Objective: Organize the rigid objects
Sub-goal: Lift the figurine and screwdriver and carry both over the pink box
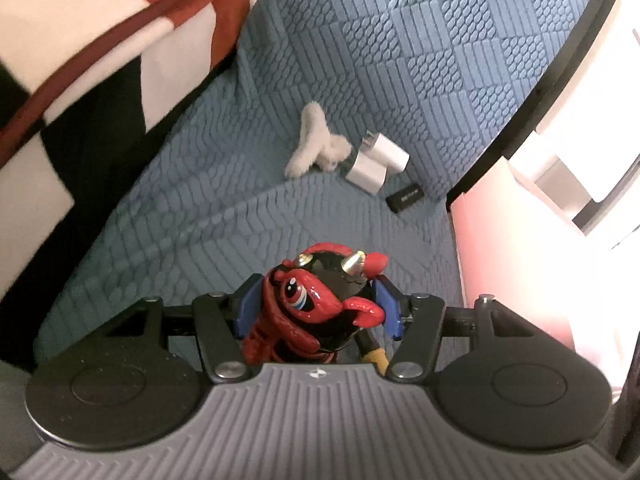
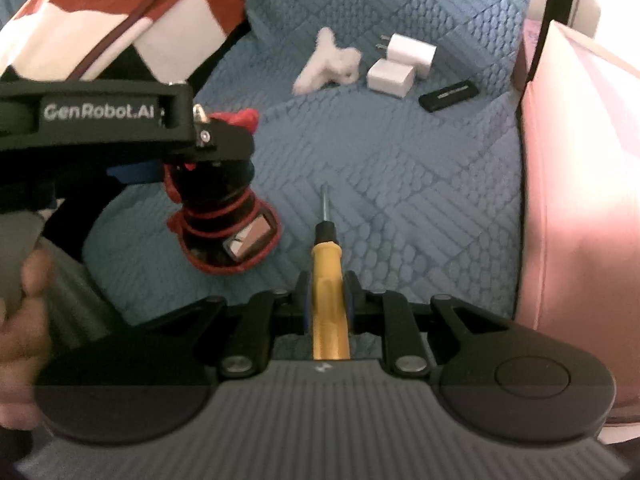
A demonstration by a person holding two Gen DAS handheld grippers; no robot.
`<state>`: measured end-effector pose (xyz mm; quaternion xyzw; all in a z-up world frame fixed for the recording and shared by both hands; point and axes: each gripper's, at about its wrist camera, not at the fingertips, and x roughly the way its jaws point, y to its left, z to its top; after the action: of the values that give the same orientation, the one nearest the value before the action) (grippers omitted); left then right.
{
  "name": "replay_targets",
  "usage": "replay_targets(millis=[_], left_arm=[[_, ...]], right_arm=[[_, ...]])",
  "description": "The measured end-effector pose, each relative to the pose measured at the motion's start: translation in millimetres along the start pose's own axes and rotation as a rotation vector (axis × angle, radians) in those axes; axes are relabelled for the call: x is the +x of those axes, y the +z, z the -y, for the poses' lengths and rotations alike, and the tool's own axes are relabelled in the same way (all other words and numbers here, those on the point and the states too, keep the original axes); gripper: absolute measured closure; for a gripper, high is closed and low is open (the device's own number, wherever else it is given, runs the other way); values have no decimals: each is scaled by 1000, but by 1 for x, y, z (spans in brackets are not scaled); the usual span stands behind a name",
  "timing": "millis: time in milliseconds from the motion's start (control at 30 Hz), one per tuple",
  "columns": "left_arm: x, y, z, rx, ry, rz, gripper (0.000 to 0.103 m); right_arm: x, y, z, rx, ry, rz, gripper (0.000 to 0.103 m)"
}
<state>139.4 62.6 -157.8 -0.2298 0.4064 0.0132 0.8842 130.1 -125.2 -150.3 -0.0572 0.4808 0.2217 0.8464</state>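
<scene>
My left gripper [image 1: 318, 306] is shut on a glossy red and black toy figure [image 1: 320, 304] with gold horns, its blue pads pressing both sides. In the right wrist view the same figure [image 2: 224, 224] hangs under the left gripper [image 2: 212, 148], showing a mirrored base. My right gripper [image 2: 327, 298] is shut on a yellow-handled screwdriver [image 2: 326, 280], its shaft pointing forward over the blue quilt [image 2: 400, 180]. Farther back on the quilt lie two white chargers [image 2: 400, 66], a black stick [image 2: 448, 96] and a white fluffy clip [image 2: 328, 66].
A pink box wall [image 2: 580, 200] stands along the right. A red, white and black checked blanket [image 1: 80, 60] is heaped at the left. A hand [image 2: 20, 320] grips the left tool's handle. The chargers [image 1: 378, 160] and fluffy clip [image 1: 316, 148] also show ahead of the left gripper.
</scene>
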Motion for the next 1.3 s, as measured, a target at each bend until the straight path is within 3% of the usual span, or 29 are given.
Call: replay_targets(millis=[233, 367, 733, 833, 900, 1300], left_arm=[[4, -4, 1, 13, 4, -4, 38], [7, -6, 1, 21, 1, -8, 38], [9, -6, 2, 26, 5, -9, 38], [9, -6, 2, 27, 2, -4, 38], [8, -6, 2, 30, 2, -3, 38], [2, -2, 6, 54, -30, -10, 38]], right_arm=[[3, -3, 7, 26, 56, 2, 79], [6, -6, 5, 23, 58, 14, 65], [19, -15, -4, -30, -47, 16, 67], [18, -14, -9, -62, -37, 25, 79], [19, -15, -12, -83, -48, 30, 81], [1, -10, 9, 21, -66, 63, 82]])
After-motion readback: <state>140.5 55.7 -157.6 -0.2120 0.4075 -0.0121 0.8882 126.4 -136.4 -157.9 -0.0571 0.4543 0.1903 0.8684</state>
